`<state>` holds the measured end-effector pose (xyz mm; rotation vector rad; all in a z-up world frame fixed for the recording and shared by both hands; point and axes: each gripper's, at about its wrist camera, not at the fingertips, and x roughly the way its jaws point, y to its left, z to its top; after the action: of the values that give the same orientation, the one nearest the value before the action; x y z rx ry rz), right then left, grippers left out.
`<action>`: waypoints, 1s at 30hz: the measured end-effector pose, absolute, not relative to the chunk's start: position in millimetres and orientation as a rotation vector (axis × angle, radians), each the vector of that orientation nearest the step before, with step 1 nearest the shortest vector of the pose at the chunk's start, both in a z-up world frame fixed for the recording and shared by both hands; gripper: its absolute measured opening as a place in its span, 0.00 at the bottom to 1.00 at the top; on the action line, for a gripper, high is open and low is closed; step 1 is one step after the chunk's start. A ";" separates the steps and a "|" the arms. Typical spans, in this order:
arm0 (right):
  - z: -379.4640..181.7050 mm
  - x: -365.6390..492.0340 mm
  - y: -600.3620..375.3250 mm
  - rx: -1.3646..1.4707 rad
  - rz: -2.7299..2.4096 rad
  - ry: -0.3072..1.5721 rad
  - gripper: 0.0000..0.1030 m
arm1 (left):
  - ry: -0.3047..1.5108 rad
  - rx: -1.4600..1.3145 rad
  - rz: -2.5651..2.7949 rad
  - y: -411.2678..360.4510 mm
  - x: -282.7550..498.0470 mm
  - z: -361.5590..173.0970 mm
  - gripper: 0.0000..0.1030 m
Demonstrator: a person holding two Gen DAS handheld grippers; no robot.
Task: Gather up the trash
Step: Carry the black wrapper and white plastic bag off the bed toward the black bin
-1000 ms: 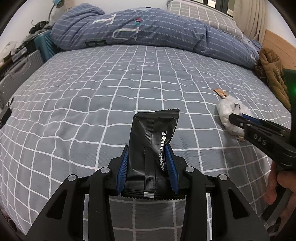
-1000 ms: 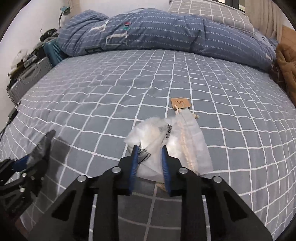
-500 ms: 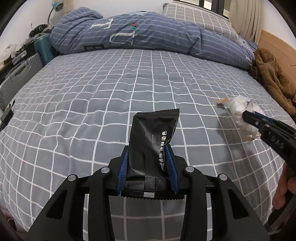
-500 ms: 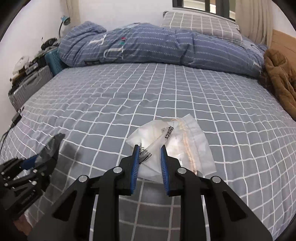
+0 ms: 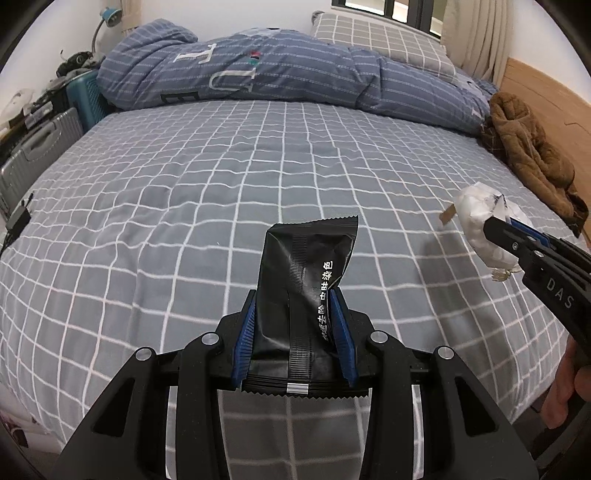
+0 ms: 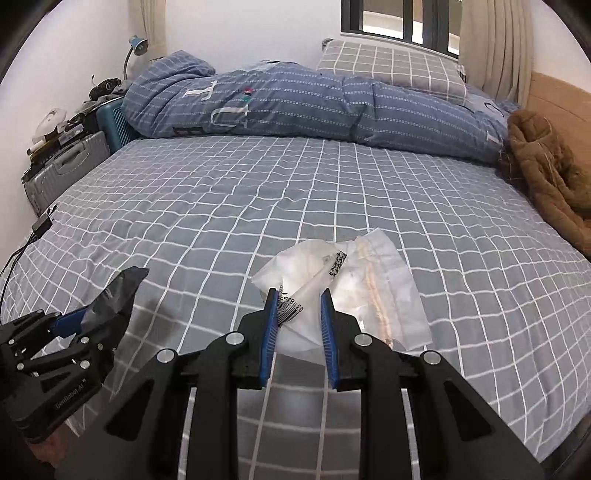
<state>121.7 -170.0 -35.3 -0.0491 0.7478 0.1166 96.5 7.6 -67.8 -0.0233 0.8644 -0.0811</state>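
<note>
Black wrapper (image 5: 308,280) with white Chinese characters down 1 side, pinched upright in the left gripper (image 5: 293,306) above the checked bed (image 5: 184,192). Clear plastic bag (image 6: 343,291) with barcode stickers (digits partly legible, "03") clamped in the right gripper (image 6: 297,299), also off the sheet. "DAS" on the right gripper's side. Large letters "T", "U" on the blue duvet (image 5: 236,74). Brown jacket (image 5: 532,158) at the right edge.

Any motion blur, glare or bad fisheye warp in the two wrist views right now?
Left wrist view: sharp, no blur; print on the black wrapper reads clearly; grid sheet bows hard toward the dark vignette corners. Right wrist view: also sharp; barcode on the clear plastic bag is legible; window is bright but not flaring; soft, even light, faint shadow beside the left gripper.
</note>
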 end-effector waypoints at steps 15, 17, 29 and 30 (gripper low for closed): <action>-29.4 56.0 -174.9 -0.015 0.117 0.742 0.21 | 0.870 -0.029 -0.117 -5.5 45.4 -65.1 0.36; -30.9 47.0 -175.5 -0.013 0.118 0.746 0.21 | 0.873 -0.030 -0.118 -6.2 38.6 -65.4 0.36; -30.1 -12.2 -174.7 -0.014 0.123 0.749 0.21 | 0.881 -0.058 -0.134 -8.3 -9.5 -61.8 0.36; -30.6 -18.3 -173.7 -0.019 0.124 0.750 0.21 | 0.883 -0.059 -0.137 -8.3 -14.1 -61.6 0.36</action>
<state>-18.3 -173.7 -30.6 -0.0189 0.7502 0.1238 -14.1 -8.3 -61.6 -0.0590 0.8827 -0.1372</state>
